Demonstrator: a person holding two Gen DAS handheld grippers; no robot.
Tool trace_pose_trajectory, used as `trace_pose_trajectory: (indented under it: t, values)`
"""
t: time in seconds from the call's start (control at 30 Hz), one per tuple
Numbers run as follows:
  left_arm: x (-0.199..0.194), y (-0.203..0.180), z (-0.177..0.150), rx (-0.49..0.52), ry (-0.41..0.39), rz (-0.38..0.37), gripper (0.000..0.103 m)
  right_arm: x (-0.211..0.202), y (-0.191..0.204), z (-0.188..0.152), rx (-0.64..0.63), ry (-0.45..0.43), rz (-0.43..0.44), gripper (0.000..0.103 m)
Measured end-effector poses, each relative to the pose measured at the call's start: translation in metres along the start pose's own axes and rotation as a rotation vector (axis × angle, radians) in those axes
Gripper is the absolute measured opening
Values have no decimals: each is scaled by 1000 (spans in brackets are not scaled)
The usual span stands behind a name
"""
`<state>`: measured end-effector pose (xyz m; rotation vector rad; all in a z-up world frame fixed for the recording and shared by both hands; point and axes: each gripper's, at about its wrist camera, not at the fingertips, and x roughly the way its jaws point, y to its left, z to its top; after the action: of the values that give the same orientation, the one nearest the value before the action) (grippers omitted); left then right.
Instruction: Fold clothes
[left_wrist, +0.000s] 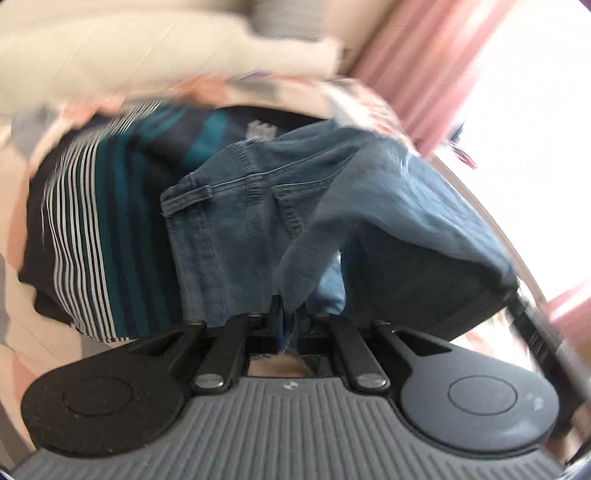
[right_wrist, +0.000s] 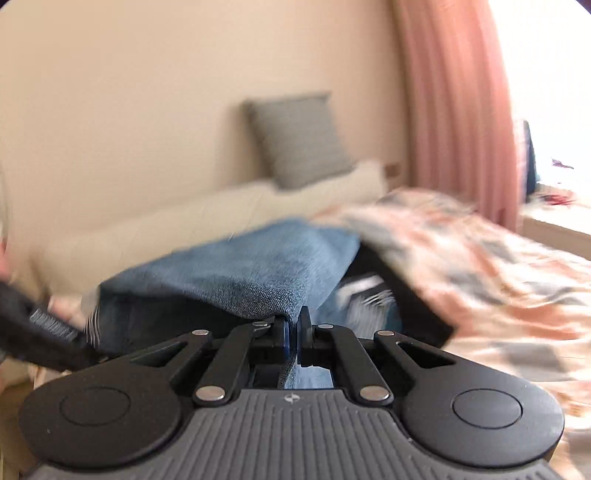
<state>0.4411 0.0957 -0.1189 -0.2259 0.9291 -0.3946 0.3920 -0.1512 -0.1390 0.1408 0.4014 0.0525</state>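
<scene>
Between both closed tongs (left_wrist: 286, 314) (right_wrist: 294, 332): pinched jeans (left_wrist: 236, 206).

Blue jeans (left_wrist: 258, 206) — bunched, lifted

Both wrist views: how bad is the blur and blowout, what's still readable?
Left wrist: window blown out white, bedspread smeared, jeans stitching readable, left gripper sharp. Right wrist: blur throughout, pillow soft, right edge overexposed, right gripper crisp, shut on denim.
</scene>
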Motion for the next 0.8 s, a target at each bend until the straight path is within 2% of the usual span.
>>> trace_pose_trajectory:
  t: [0.1, 0.17, 0.27, 0.33, 0.43, 0.53, 0.57, 0.63, 0.67, 0.7, 0.73, 0.8]
  values:
    - [-34, -30, -26, 101, 7, -31, 3, -67, -23, 9, 20, -62, -71, 3]
    - [-51, -45, -49, 122, 35, -65, 3, -115, -36, 9, 20, -76, -103, 3]
    - [-68, -64, -91, 151, 101, -81, 3, -195, -46, -1, -12, -35, -130, 3]
    - [-74, -73, -127, 167, 170, -80, 5, -247, -49, -22, -20, 30, -138, 3]
    - [-78, -79, -193, 166, 305, -55, 6, -315, -46, -73, -38, 170, -148, 3]
    - [-88, -82, -253, 152, 386, -5, 9, -354, -47, -142, -63, 425, -142, 4]
    - [-92, -82, -270, 142, 398, 9, 11, -362, -48, -167, -69, 525, -144, 4]
    - [-101, -80, -295, 102, 408, 33, 17, -381, -55, -210, -30, 663, -147, 5]
    - [-105, -77, -305, 66, 409, 36, 20, -395, -61, -224, 10, 685, -147, 6]
    - [-110, -74, -315, 25, 409, 37, 28, -409, -67, -237, 48, 705, -146, 12]
    - [-114, -70, -325, -16, 409, 39, 34, -417, -72, -240, 76, 709, -140, 15]
    - [-119, -61, -345, -111, 412, 41, 39, -424, -81, -242, 112, 713, -128, 20]
